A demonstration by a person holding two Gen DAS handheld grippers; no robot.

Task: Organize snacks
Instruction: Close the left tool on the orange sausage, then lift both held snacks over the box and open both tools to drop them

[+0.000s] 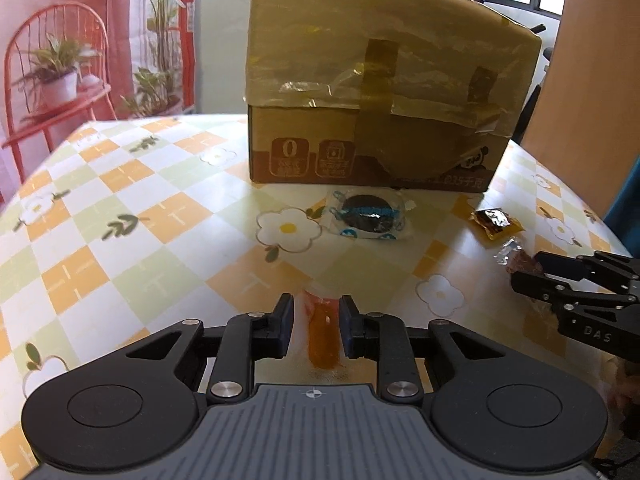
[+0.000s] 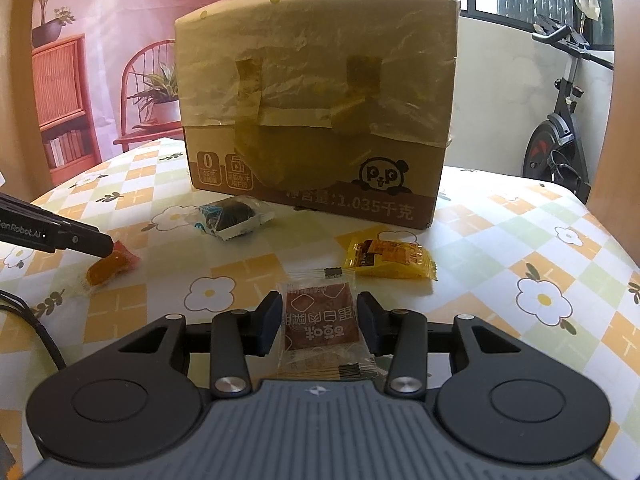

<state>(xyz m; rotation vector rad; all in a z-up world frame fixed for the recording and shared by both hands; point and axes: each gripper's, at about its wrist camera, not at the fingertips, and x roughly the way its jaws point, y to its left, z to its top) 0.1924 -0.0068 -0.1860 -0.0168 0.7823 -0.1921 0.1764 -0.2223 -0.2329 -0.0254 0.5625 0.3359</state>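
- Your left gripper has its fingers nearly closed around the orange jelly snack, which lies on the desk between them; whether the pads press it is unclear.
- Your right gripper has fingers straddling the brown jerky packet, seemingly at its edges.
- Both are light, crinkly and slippery; take them mid-body, not by the seals.
- Beyond the fingertips, the taped cardboard box hides its opening.

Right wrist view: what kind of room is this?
Likely a home living or dining area: a table with a floral checked cloth, an exercise bike by the window, and a potted plant on a red chair.
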